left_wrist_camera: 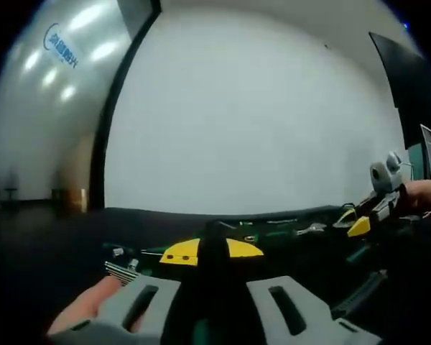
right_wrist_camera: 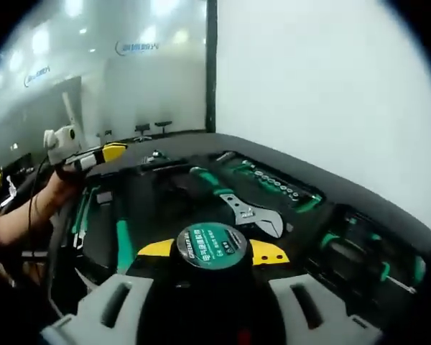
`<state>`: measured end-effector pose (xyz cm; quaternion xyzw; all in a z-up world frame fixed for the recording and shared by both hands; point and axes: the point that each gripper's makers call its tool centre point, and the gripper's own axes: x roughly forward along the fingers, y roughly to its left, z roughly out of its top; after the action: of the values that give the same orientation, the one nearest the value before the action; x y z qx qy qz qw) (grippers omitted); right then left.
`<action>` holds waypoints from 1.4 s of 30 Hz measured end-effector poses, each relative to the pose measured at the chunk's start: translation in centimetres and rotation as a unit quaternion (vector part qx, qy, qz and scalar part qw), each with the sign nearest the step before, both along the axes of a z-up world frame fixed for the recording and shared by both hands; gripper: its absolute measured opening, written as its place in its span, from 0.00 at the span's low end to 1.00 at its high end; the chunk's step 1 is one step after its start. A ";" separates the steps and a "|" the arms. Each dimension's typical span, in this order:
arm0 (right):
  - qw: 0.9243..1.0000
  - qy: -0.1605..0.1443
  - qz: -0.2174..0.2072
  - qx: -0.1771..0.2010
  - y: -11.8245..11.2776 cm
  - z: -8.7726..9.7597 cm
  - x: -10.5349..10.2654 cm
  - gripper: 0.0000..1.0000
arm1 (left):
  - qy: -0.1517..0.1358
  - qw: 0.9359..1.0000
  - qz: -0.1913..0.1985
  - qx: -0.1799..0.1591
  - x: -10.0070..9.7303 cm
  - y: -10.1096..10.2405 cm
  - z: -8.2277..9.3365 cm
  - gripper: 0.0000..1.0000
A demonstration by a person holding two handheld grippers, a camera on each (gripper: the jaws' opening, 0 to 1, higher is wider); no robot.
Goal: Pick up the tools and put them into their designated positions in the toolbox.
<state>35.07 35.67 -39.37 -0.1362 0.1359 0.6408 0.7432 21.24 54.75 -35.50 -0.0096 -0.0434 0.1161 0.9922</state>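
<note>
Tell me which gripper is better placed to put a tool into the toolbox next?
Right, probably. The right gripper is shut on the tape measure above the toolbox; the left gripper sits at its far edge.

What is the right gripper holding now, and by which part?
The right gripper holds a round black tool with a green label, probably a tape measure, clamped between the jaws by its sides.

toolbox (right_wrist_camera: 359, 205): black tray, green-handled tools. tape measure (right_wrist_camera: 210, 248): black body, teal-green round label, white print. wrench (right_wrist_camera: 253, 214): silver head, green-black handle. right gripper (right_wrist_camera: 210, 287): grey jaws, yellow tips. left gripper (left_wrist_camera: 211, 287): grey jaws, yellow tips. wall (left_wrist_camera: 258, 108): white.
</note>
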 end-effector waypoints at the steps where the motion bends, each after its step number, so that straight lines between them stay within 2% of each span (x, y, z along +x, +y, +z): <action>1: 1.000 0.005 0.001 -0.001 0.3 0.0 -0.1 0.36 | 0.000 1.000 0.000 0.000 0.1 0.1 0.0 0.13; 4: 1.000 0.006 0.003 -0.008 0.9 -0.1 0.4 0.36 | 0.000 1.000 -0.002 0.000 0.2 0.3 0.0 0.13; 6: 0.999 -0.036 0.017 -0.014 0.4 0.3 0.3 0.36 | 0.001 1.000 -0.004 -0.001 0.3 0.4 -0.1 0.13; 8: 0.997 -0.066 0.025 -0.021 0.0 0.5 -0.3 0.36 | 0.002 1.000 -0.004 -0.002 0.2 0.4 -0.1 0.13; 10: 0.996 -0.082 0.030 -0.027 -0.2 0.9 0.0 0.36 | 0.001 1.000 -0.003 -0.003 0.3 0.7 -0.1 0.13; 11: 0.995 -0.090 0.030 -0.017 -0.2 1.5 0.1 0.36 | 0.000 1.000 -0.002 -0.003 0.3 0.7 -0.1 0.13; 12: 0.995 -0.094 0.035 0.011 -0.3 2.7 -0.6 0.36 | 0.000 1.000 -0.001 -0.003 0.2 0.6 -0.1 0.13; 14: 0.995 -0.074 0.045 0.045 -0.7 4.2 -2.0 0.35 | 0.000 1.000 -0.001 -0.003 0.2 0.6 -0.1 0.13; 16: 0.996 -0.062 0.027 0.062 -1.0 5.3 -1.3 0.15 | 0.000 1.000 -0.002 -0.004 0.3 0.7 -0.1 0.13; 17: 0.996 -0.058 0.016 0.064 -0.9 5.2 -0.8 0.04 | 0.000 1.000 -0.002 -0.003 0.3 0.7 -0.1 0.13; 18: 0.997 -0.052 0.010 0.052 -0.8 4.7 -0.6 0.00 | 0.001 1.000 -0.002 -0.003 0.3 0.7 -0.1 0.13; 21: 0.997 -0.072 0.008 0.038 0.2 3.8 -0.2 0.00 | 0.001 1.000 -0.001 -0.002 0.4 0.9 -0.1 0.13; 23: 0.997 -0.072 0.014 0.009 0.6 2.3 0.1 0.01 | 0.002 1.000 -0.001 -0.003 0.4 1.0 -0.2 0.13; 26: 0.997 -0.078 0.016 -0.007 1.2 1.2 0.1 0.04 | 0.001 1.000 0.000 -0.004 0.5 1.3 -0.2 0.13; 27: 0.996 -0.092 0.018 0.004 0.6 1.5 -0.4 0.04 | 0.001 1.000 0.000 -0.005 0.5 1.3 -0.2 0.13; 33: 0.997 -0.067 0.000 0.026 1.2 1.6 0.6 0.03 | 0.003 1.000 0.002 -0.004 0.0 0.5 -0.2 0.12; 34: 0.997 -0.072 0.002 0.025 1.0 1.9 0.0 0.04 | 0.003 1.000 0.002 -0.003 0.0 0.5 -0.2 0.12; 35: 0.995 -0.096 0.008 0.003 0.4 2.1 0.0 0.04 | 0.003 1.000 0.002 -0.003 0.1 0.5 -0.2 0.12; 37: 0.995 -0.093 0.012 0.014 -0.3 3.1 -1.2 0.04 | 0.003 1.000 0.002 -0.004 0.0 0.6 -0.2 0.12; 39: 0.994 -0.098 0.036 0.014 -1.0 4.1 -1.8 0.09 | 0.002 1.000 0.001 -0.006 0.1 0.7 -0.2 0.12; 40: 0.994 -0.101 0.047 -0.008 -1.4 3.5 -2.0 0.13 | 0.002 1.000 0.000 -0.006 0.1 0.7 -0.2 0.12; 42: 0.993 -0.107 0.056 -0.016 -1.2 2.5 -2.1 0.15 | 0.001 1.000 0.000 -0.005 0.1 0.7 -0.1 0.12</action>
<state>32.99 34.50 -36.88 -0.2229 0.0580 0.6608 0.7143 21.30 55.41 -35.64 -0.0147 -0.0421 0.1162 0.9922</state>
